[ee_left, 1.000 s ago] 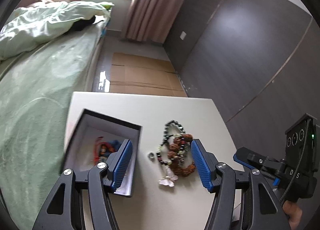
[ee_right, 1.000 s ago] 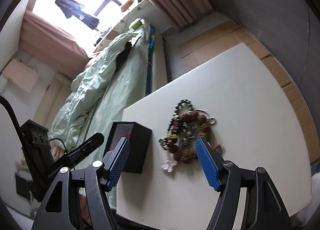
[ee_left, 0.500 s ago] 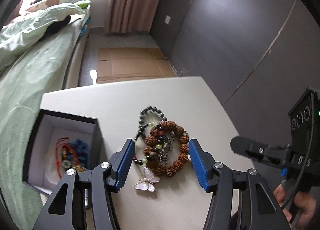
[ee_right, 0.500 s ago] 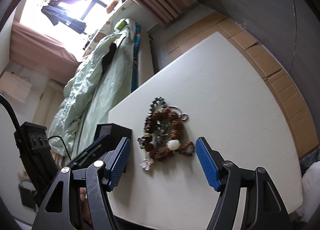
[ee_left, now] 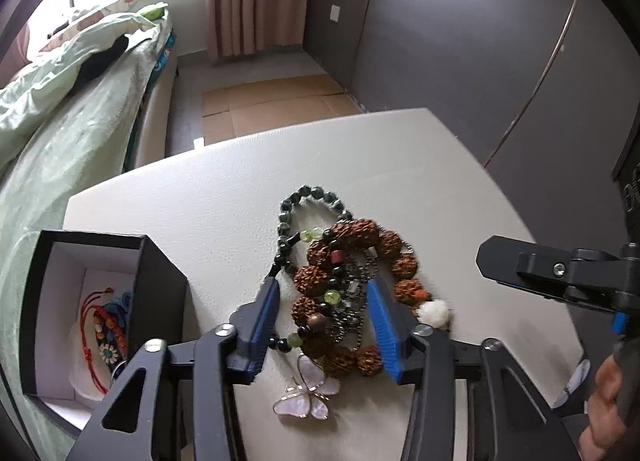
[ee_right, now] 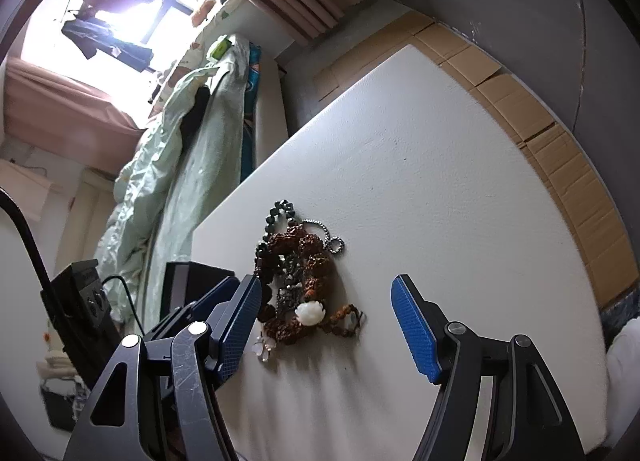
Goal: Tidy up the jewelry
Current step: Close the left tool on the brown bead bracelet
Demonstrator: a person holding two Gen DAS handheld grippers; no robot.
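A tangle of jewelry (ee_left: 340,285) lies on the white table (ee_left: 200,189): a brown knobbly bead bracelet (ee_left: 360,233), a dark green bead bracelet (ee_left: 308,197), a metal chain, a white flower bead (ee_left: 434,309) and a butterfly pendant (ee_left: 304,393). My left gripper (ee_left: 322,321) straddles the near part of the tangle, its jaws closing with beads and chain between the pads, and no firm pinch shows. To the left stands the open black box (ee_left: 100,313), holding a red cord bracelet and blue pieces. My right gripper (ee_right: 326,301) hovers open before the pile (ee_right: 296,273).
A bed with a pale green quilt (ee_left: 60,121) runs along the table's left side. Flattened cardboard (ee_left: 272,101) covers the floor beyond the table. A dark wall (ee_left: 480,41) stands to the right. A person's hand (ee_left: 608,381) grips the right tool.
My left gripper swung from over the box's edge rightward and down onto the jewelry pile, and its jaws narrowed. The right gripper sank closer to the table, its opening unchanged.
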